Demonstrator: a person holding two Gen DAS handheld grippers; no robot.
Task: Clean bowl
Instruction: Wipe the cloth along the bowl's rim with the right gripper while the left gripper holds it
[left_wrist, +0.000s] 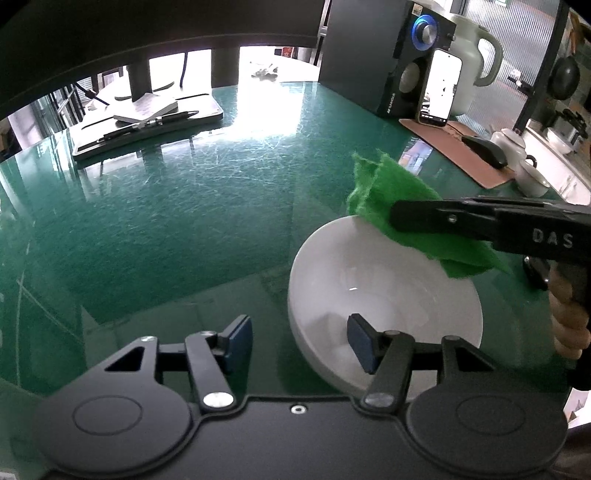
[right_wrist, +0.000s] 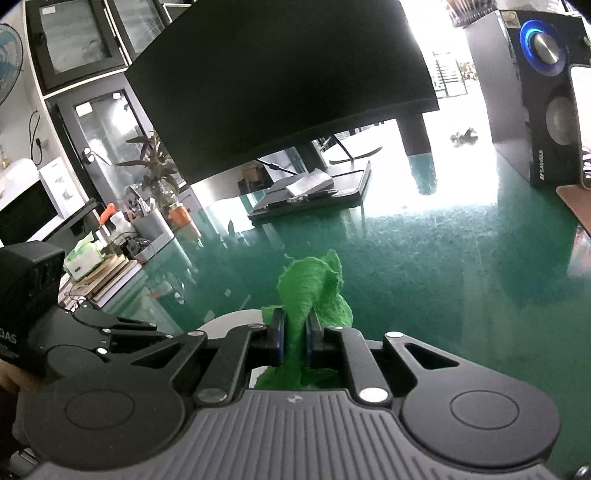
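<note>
Two hand-held grippers over the white bowl (left_wrist: 384, 295): right hand-held gripper (right_wrist: 295, 332) pinching green cloth (right_wrist: 314, 284), left hand-held gripper (left_wrist: 301, 341) spread wide.

- looks like a home office mixed with living space, tbh
- green glass table (left_wrist: 221, 192) ahead of the hand-held gripper, monitor (right_wrist: 280, 81) on it, speaker (left_wrist: 410, 55) and mouse (left_wrist: 484, 149) off to the right
- kettle (left_wrist: 469, 55), teapot (left_wrist: 511, 142), and microwave (right_wrist: 26, 206) far left

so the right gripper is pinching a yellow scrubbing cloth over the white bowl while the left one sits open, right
Not quite: the scrubbing cloth is green, not yellow, as the right wrist view shows. The rest holds: the right gripper pinches it over the white bowl, and the left gripper is open.
</note>
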